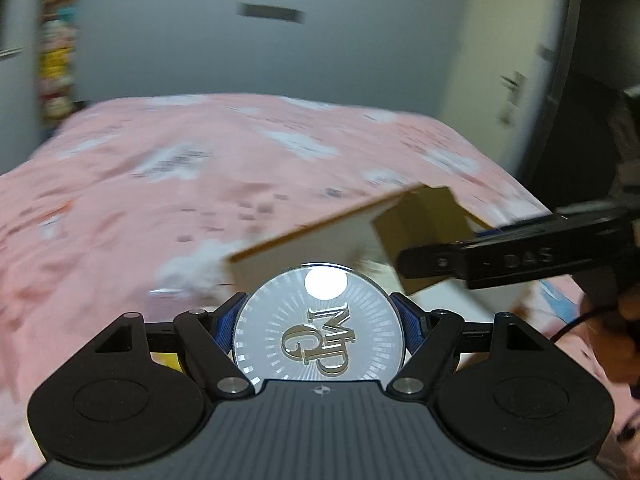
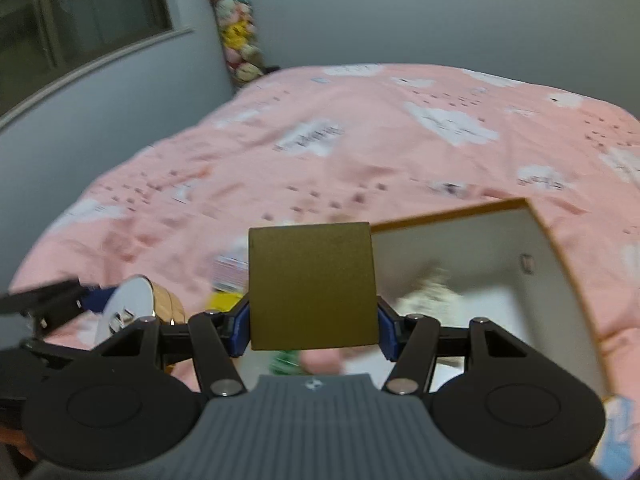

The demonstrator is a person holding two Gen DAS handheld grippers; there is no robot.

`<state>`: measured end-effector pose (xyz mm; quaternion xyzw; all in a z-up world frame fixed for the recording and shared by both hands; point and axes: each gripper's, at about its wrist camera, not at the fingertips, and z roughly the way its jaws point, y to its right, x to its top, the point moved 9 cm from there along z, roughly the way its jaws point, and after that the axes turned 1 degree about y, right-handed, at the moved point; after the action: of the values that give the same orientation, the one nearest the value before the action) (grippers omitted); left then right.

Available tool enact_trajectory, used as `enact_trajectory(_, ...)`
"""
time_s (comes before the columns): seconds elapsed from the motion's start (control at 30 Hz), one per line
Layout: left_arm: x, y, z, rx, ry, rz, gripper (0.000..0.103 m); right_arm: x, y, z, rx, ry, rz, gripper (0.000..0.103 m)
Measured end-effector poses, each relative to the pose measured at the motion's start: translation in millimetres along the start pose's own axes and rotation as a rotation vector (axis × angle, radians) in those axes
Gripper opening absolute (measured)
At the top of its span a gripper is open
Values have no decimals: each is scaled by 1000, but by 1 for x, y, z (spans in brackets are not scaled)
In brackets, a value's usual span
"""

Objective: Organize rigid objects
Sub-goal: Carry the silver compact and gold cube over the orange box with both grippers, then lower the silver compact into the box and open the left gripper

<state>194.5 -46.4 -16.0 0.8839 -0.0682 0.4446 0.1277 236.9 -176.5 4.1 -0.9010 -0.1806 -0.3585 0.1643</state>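
My left gripper (image 1: 319, 322) is shut on a round silver tin (image 1: 318, 326) with gold letters on its lid, held above the pink bed. The tin also shows at the left in the right wrist view (image 2: 134, 308), with a gold side band. My right gripper (image 2: 313, 326) is shut on a gold-brown square box (image 2: 313, 286). In the left wrist view that box (image 1: 420, 232) and the right gripper (image 1: 416, 266) sit at the right, just beyond the tin. A white open box with a gold rim (image 2: 536, 248) lies on the bed under both grippers, with small blurred items inside.
A pink bedspread with white clouds (image 2: 360, 140) fills the scene. A stack of plush toys (image 2: 240, 40) hangs in the far corner by a window (image 2: 80, 12). A white door (image 1: 516, 60) stands at the right. A yellow item (image 2: 224, 302) lies by the box.
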Motion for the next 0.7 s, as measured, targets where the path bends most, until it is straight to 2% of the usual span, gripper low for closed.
enact_trajectory(0.1, 1, 23, 19, -63, -51, 73, 87, -5, 22, -4, -46, -38, -23, 59)
enact_trajectory(0.23, -5, 48, 41, -101, -110, 152, 87, -15, 46, 0, -109, -110, -72, 59)
enact_trajectory(0.33, -13, 52, 56, -120, -167, 161, 87, -25, 60, 9, -104, -180, -58, 59)
enact_trajectory(0.47, -26, 55, 73, -111, -257, 174, 87, -35, 69, 20, -142, -238, -103, 59)
enact_trajectory(0.7, -42, 50, 96, -109, -408, 160, 87, -46, 77, 37, -158, -301, -116, 59)
